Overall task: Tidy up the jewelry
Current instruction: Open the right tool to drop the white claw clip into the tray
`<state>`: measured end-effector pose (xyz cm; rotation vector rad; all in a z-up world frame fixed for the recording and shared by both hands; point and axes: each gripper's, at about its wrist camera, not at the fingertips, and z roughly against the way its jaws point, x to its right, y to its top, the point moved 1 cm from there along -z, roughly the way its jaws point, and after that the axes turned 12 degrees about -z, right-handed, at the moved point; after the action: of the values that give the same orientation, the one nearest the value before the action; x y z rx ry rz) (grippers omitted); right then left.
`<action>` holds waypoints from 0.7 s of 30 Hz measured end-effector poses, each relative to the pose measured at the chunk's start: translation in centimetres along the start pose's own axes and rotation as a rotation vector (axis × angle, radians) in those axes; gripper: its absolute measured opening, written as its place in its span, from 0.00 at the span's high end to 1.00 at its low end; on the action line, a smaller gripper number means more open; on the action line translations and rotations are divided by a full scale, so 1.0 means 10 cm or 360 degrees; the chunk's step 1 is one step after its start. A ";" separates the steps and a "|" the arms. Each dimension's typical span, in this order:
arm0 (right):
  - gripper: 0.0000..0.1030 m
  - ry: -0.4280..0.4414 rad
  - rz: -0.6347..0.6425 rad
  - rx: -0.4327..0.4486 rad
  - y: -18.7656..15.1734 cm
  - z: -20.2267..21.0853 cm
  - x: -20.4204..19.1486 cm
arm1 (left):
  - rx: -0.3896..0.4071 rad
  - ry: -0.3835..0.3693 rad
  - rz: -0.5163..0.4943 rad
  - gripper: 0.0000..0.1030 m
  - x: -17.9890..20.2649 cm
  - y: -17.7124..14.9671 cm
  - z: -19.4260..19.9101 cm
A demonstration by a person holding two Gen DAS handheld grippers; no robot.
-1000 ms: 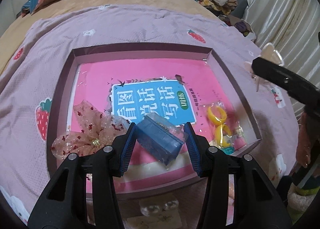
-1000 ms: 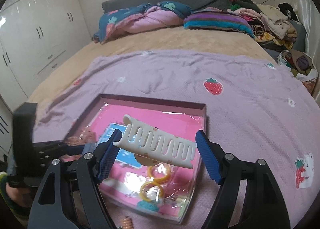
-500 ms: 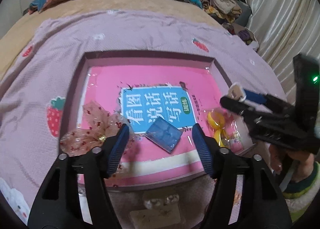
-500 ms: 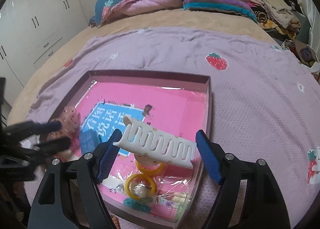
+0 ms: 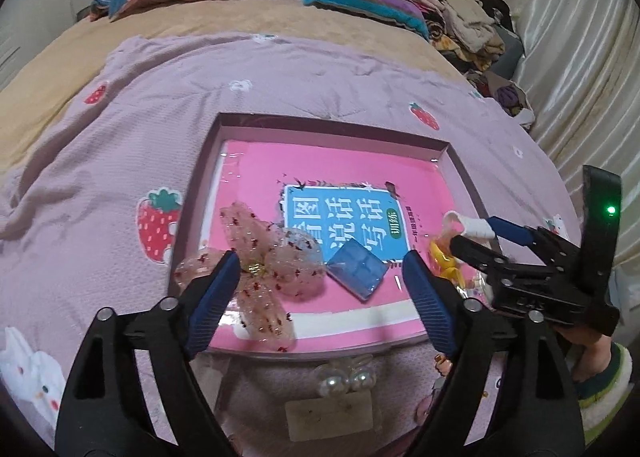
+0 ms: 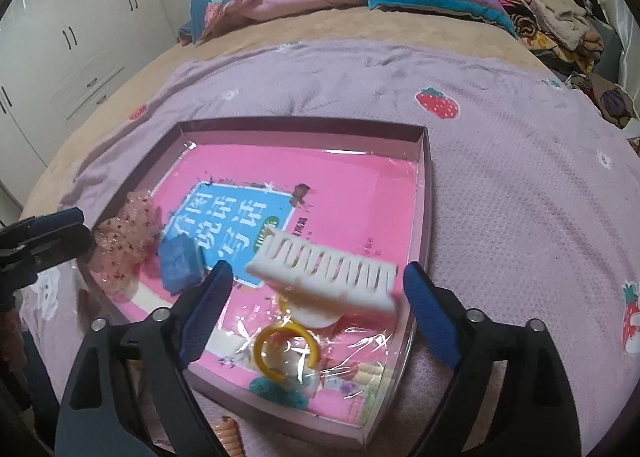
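The left gripper (image 5: 322, 277) hung over the shallow mauve cardboard tray (image 5: 328, 122) on the lilac strawberry-print blanket (image 5: 120, 129), its jaws just spread wide and holding nothing. The small blue plastic box (image 5: 356, 269) lay flat on the pink book cover (image 5: 340, 177) inside the tray, between the blue pads but clear of both, just beside the sheer pink bow with red specks (image 5: 268, 269). The right gripper (image 6: 318, 289) had just widened too; the white toothed hair claw (image 6: 324, 275) sat between its pads at the tray's near right corner, over the yellow rings (image 6: 286, 351), with a gap visible on the left side. Whether the right pad touched it was unclear.
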<state>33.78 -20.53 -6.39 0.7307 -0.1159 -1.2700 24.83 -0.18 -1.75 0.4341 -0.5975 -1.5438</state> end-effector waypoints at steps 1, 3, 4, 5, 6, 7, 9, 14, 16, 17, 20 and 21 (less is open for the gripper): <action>0.12 0.0005 -0.0006 0.0008 0.00 0.02 0.00 | 0.0005 0.0002 0.0009 0.22 -0.01 0.00 0.02; 0.08 0.0016 -0.0017 0.0027 0.02 0.07 0.00 | 0.0012 0.0009 0.0024 0.18 -0.01 0.00 0.05; 0.08 0.0016 -0.0021 0.0038 0.03 0.10 0.01 | 0.0011 0.0017 0.0027 0.17 -0.01 0.00 0.06; 0.08 0.0011 -0.0024 0.0049 0.03 0.12 0.02 | 0.0012 0.0026 0.0028 0.17 -0.01 0.00 0.08; 0.08 0.0008 -0.0029 0.0060 0.04 0.16 0.03 | 0.0014 0.0033 0.0030 0.16 -0.01 -0.01 0.10; 0.08 0.0010 -0.0035 0.0070 0.04 0.18 0.03 | 0.0013 0.0037 0.0032 0.13 -0.01 -0.01 0.11; 0.07 0.0015 -0.0048 0.0097 0.05 0.26 0.05 | 0.0018 0.0047 0.0036 0.10 0.00 -0.02 0.14; 0.06 0.0016 -0.0039 0.0171 0.08 0.44 0.02 | 0.0051 0.0076 0.0046 0.09 0.02 -0.03 0.27; 0.06 0.0015 -0.0022 0.0198 0.07 0.51 -0.01 | 0.0066 0.0089 0.0046 0.09 0.02 -0.03 0.34; 0.06 0.0016 -0.0014 0.0211 0.07 0.55 -0.02 | 0.0072 0.0091 0.0046 0.09 0.03 -0.03 0.38; 0.06 0.0020 0.0014 0.0257 0.04 0.70 -0.06 | 0.0094 0.0094 0.0044 0.09 0.04 -0.03 0.48; 0.06 0.0015 0.0022 0.0273 0.04 0.74 -0.07 | 0.0102 0.0095 0.0042 0.09 0.04 -0.03 0.51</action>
<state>30.40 -23.07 -0.23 0.8812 -0.2239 -1.2539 21.47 -0.04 2.16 0.5175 -0.6053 -1.4844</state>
